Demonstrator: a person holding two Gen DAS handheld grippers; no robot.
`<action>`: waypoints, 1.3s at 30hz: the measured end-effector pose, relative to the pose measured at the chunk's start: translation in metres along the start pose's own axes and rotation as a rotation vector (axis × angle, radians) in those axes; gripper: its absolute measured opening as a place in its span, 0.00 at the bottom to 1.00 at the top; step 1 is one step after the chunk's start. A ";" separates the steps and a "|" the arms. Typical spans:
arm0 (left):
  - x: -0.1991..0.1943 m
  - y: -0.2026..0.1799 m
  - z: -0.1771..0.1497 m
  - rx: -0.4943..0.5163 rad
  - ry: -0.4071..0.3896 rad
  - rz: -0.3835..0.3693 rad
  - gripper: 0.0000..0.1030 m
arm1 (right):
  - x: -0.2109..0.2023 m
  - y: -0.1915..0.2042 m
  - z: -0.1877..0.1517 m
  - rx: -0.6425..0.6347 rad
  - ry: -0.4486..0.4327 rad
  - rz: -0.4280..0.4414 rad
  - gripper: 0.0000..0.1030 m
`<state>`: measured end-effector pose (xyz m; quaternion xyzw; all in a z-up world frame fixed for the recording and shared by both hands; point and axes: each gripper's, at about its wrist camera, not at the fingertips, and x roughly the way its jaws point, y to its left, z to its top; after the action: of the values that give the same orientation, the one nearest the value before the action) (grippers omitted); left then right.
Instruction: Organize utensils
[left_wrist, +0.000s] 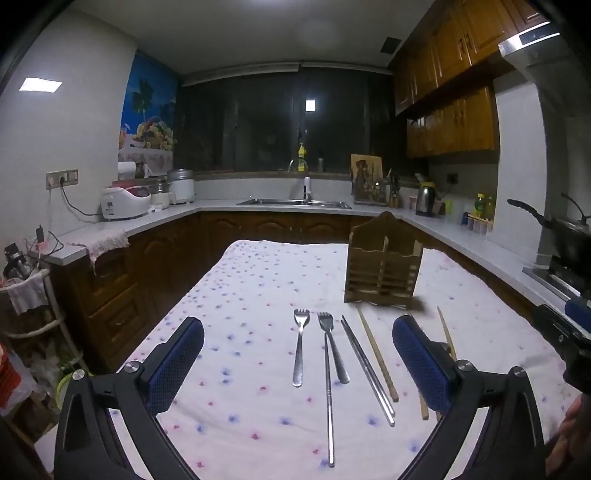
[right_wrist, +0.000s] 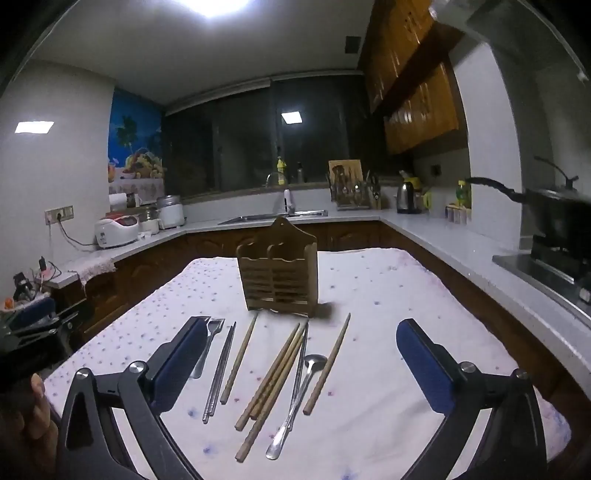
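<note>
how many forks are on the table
2, both on the cloth before the holder: left fork lies alone; right fork sits beside a metal chopstick. None look hidden.

In the right wrist view the left finger (right_wrist: 181, 363) of the near gripper covers most of a fork (right_wrist: 213, 328), so only its tines and a short piece of handle show, and the person's hand (right_wrist: 35, 417) at the lower left is cut by the frame's edge and dim. In the left wrist view the gripper's right finger (left_wrist: 421, 363) hides the middle of a wooden chopstick (left_wrist: 445, 330), and the other gripper (left_wrist: 569, 339) is cut off at the right edge, so how its jaws stand cannot be read there. The inside of the wooden utensil holder (right_wrist: 277, 273) is not visible from either camera, and the items on the far counter (left_wrist: 221, 205) are too small and dark to name with certainty.
</note>
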<state>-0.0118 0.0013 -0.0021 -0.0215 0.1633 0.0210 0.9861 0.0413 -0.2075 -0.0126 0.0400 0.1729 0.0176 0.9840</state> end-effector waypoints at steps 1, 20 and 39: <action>0.001 -0.001 0.000 0.002 0.000 -0.003 0.99 | 0.000 0.001 0.000 -0.003 0.000 -0.001 1.00; -0.002 0.006 0.002 0.004 -0.002 -0.006 0.99 | 0.014 -0.003 -0.005 0.047 0.069 0.039 1.00; 0.005 0.006 0.003 0.008 0.000 -0.002 0.99 | 0.012 0.005 -0.005 0.017 0.044 0.039 1.00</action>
<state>-0.0062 0.0075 -0.0011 -0.0176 0.1631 0.0192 0.9863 0.0505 -0.2019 -0.0210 0.0512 0.1940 0.0365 0.9790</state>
